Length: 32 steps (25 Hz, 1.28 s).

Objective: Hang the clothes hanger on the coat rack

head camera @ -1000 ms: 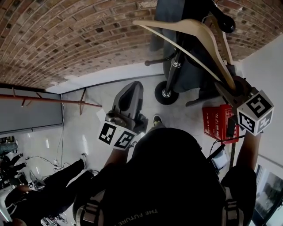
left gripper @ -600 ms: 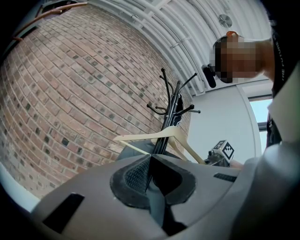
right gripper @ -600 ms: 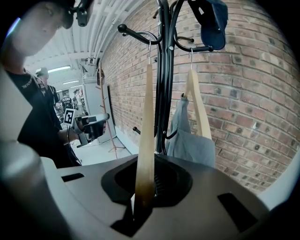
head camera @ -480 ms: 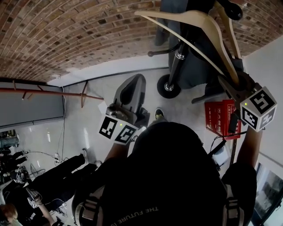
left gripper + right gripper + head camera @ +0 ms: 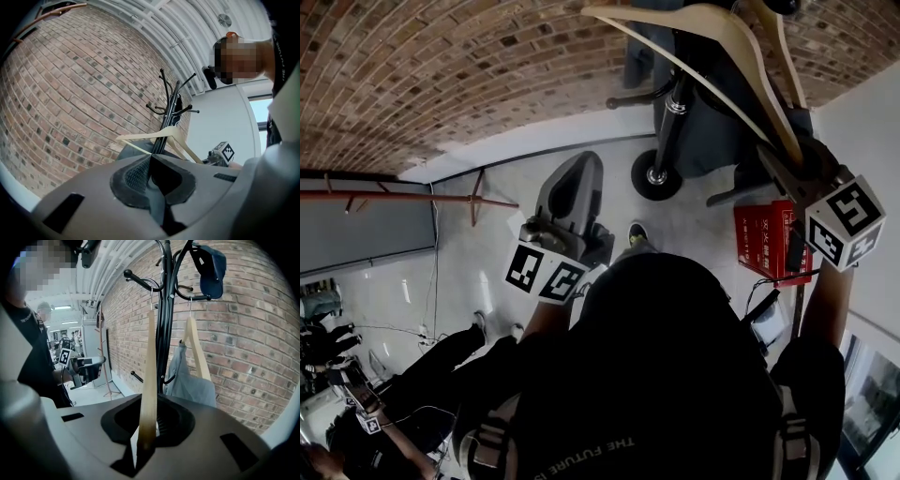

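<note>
In the head view a pale wooden hanger (image 5: pixel 712 52) is held up high against the black coat rack (image 5: pixel 667 127). My right gripper (image 5: pixel 795 173) is shut on the low end of one of its arms. The right gripper view has that wooden arm (image 5: pixel 150 376) rising from between the jaws of my right gripper (image 5: pixel 146 444). Its wire hook (image 5: pixel 151 294) is close under a knobbed branch (image 5: pixel 136 278); I cannot tell if they touch. My left gripper (image 5: pixel 567 202) hangs lower at mid-left. In its own view my left gripper (image 5: pixel 151 161) is shut and holds nothing.
A second wooden hanger (image 5: pixel 193 341) with a grey garment (image 5: pixel 192 383) hangs on the rack, and a blue cap (image 5: pixel 211 268) is on a top branch. Behind it is a brick wall (image 5: pixel 441 75). On the floor stand a red box (image 5: pixel 764 239) and the rack's round base (image 5: pixel 654 178).
The hanger and my right gripper have risen a little along the rack. My left gripper has stayed about where it was.
</note>
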Tool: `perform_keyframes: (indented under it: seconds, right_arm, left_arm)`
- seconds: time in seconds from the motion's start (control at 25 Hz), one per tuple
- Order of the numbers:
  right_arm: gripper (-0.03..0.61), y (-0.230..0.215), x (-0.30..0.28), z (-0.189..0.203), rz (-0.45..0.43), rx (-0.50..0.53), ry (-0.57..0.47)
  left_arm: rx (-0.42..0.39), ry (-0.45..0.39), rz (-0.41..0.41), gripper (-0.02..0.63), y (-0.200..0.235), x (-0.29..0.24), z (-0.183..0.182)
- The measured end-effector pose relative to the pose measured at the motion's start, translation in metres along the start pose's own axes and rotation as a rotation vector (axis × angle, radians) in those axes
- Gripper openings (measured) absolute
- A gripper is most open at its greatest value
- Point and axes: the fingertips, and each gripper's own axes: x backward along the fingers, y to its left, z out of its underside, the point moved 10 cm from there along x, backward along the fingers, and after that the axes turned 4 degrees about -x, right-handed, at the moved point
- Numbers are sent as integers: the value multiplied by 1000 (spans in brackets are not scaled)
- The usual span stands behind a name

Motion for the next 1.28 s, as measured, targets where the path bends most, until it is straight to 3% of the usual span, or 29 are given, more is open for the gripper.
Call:
perform_keyframes:
  seconds: [0.32, 1.0, 1.28]
  right_arm:
    - [57, 5, 16, 3, 15, 46, -112]
    - [72, 11, 73, 24, 114, 75, -228]
    - [72, 17, 110, 45, 259, 37, -367]
  left_arm:
    - [-4, 9, 8, 20, -9, 1, 1]
    - [-33, -1, 23, 20, -44, 8, 7]
    - [-22, 29, 34, 20, -72, 13, 20]
